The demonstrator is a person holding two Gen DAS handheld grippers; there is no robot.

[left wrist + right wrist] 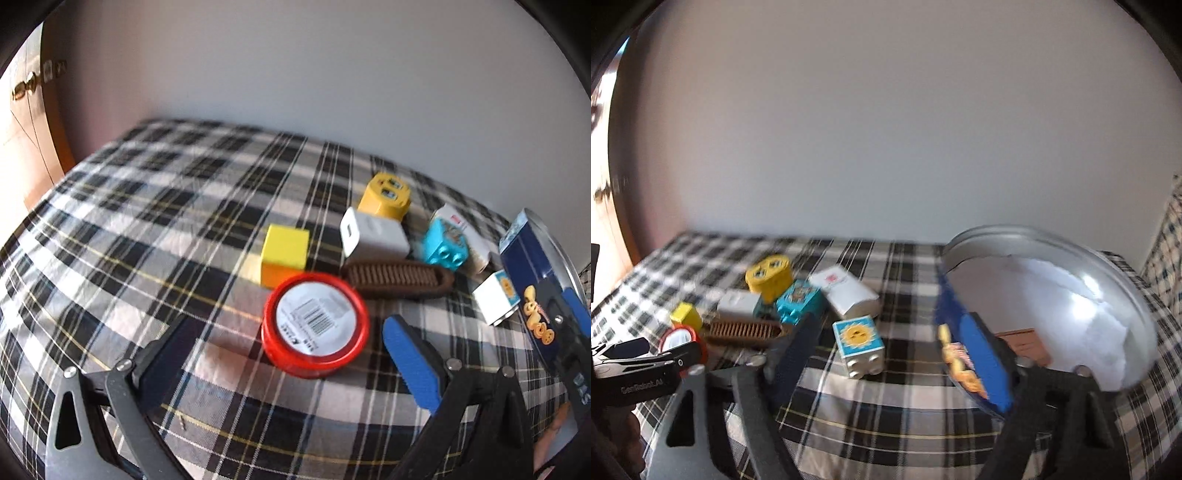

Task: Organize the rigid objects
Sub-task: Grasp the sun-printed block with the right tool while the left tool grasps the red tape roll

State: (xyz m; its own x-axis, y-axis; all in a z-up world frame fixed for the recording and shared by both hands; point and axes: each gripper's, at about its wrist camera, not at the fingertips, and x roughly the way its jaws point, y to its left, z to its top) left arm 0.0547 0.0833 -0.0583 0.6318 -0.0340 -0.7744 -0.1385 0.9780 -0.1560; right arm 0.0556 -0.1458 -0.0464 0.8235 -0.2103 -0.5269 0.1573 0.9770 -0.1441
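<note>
The comb (399,278) lies flat at the middle of the pile, its long axis across the left wrist view from 9 to 3 o'clock and its teeth up. At 7 o'clock from it the red tin (316,325) sits flat with its barcode label up. The left tool (284,332) stands wide, with the tin just ahead between its fingertips and neither pad pressing on it.

At 9 o'clock of the comb is a yellow cube (284,251). At 12 o'clock a white charger (373,236) touches the comb, with a yellow plug (386,195) behind it. A teal brick (445,245) and a white box (465,232) lie at 2 o'clock, and a sun block (495,295) at 3 o'clock.

The blue box (951,317) leans at the rim of the metal bowl (1052,251), long axis from 12 to 5 o'clock, lettered face turned to 9 o'clock. The right tool (892,321) is open: the box lies against its 3 o'clock pad, the other finger well apart.

A black and white plaid cloth covers the counter (147,229). A plain pale wall (332,74) stands behind, with a wooden door (22,122) at 9 o'clock
</note>
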